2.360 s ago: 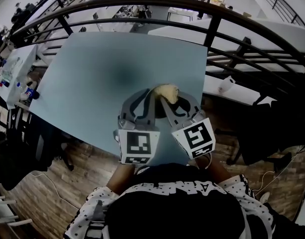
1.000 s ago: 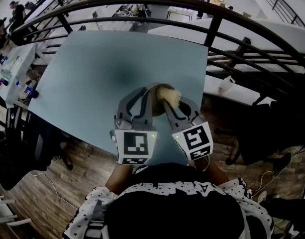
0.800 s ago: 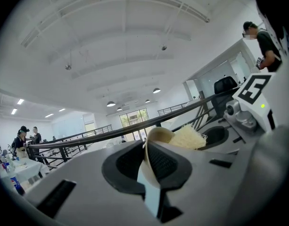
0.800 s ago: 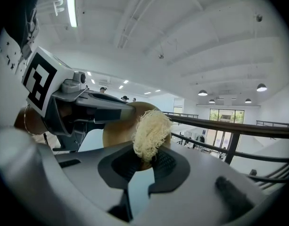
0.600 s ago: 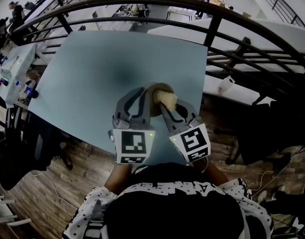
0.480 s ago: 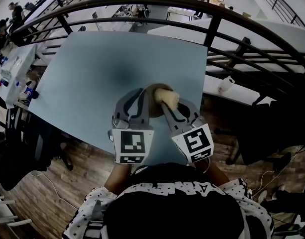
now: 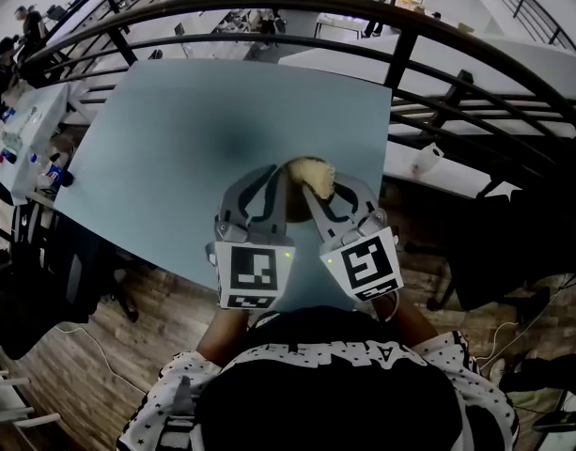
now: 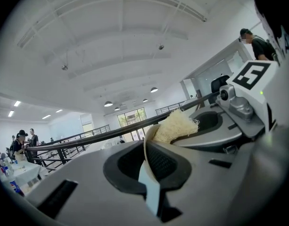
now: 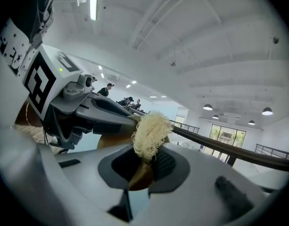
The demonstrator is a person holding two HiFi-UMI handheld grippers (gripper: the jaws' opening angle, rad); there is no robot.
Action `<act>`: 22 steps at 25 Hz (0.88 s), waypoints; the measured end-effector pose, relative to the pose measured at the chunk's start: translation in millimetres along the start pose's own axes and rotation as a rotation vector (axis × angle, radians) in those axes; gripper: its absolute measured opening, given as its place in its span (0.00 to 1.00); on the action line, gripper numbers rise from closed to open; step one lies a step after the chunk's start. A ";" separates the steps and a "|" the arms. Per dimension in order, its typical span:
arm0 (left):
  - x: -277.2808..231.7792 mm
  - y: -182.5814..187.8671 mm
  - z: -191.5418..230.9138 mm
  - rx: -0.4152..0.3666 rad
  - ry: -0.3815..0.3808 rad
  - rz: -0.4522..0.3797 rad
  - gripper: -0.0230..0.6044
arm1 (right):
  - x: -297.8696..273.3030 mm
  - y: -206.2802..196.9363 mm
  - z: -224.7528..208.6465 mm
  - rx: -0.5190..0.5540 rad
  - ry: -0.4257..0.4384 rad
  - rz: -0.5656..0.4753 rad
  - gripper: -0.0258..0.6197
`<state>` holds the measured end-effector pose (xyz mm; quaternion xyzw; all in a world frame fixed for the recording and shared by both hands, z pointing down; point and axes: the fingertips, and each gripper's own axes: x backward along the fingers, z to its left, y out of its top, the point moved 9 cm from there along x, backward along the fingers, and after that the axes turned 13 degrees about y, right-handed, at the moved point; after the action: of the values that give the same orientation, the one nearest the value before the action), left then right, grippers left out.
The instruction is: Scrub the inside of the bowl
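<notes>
In the head view my left gripper [image 7: 274, 175] is shut on the rim of a brown bowl [image 7: 295, 210], held just above the light blue table [image 7: 175, 139]. The left gripper view shows that thin rim [image 8: 145, 150] pinched between the jaws. My right gripper [image 7: 312, 192] is shut on a pale fibrous scrubber [image 7: 312, 171], which pokes out over the bowl's far edge. The scrubber [image 9: 151, 131] sits clamped in the right gripper view, with the bowl's brown wall [image 9: 111, 139] behind it. Most of the bowl is hidden by the two grippers.
A dark metal railing [image 7: 400, 54] curves round the table's far and right sides, with a lower floor of desks beyond. The table's near edge lies just below the grippers, over a wooden floor [image 7: 165, 299]. My torso fills the bottom of the head view.
My right gripper has rolled and lifted a little, carrying the scrubber toward the bowl's far rim. The left gripper and bowl have stayed put.
</notes>
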<state>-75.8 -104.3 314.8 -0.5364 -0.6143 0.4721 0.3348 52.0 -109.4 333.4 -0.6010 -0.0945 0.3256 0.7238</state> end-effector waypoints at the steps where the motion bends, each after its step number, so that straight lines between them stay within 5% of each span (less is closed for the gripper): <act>1: -0.4 0.2 0.8 0.005 -0.006 0.003 0.08 | -0.7 0.4 0.2 0.002 0.004 0.002 0.13; 22: -1.8 -3.0 3.4 0.007 0.019 0.018 0.08 | -6.1 -9.8 8.8 0.018 0.069 0.069 0.13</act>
<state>-79.6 -106.8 316.7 -0.5453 -0.6045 0.4722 0.3380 46.1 -106.4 346.4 -0.6083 -0.0460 0.3302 0.7203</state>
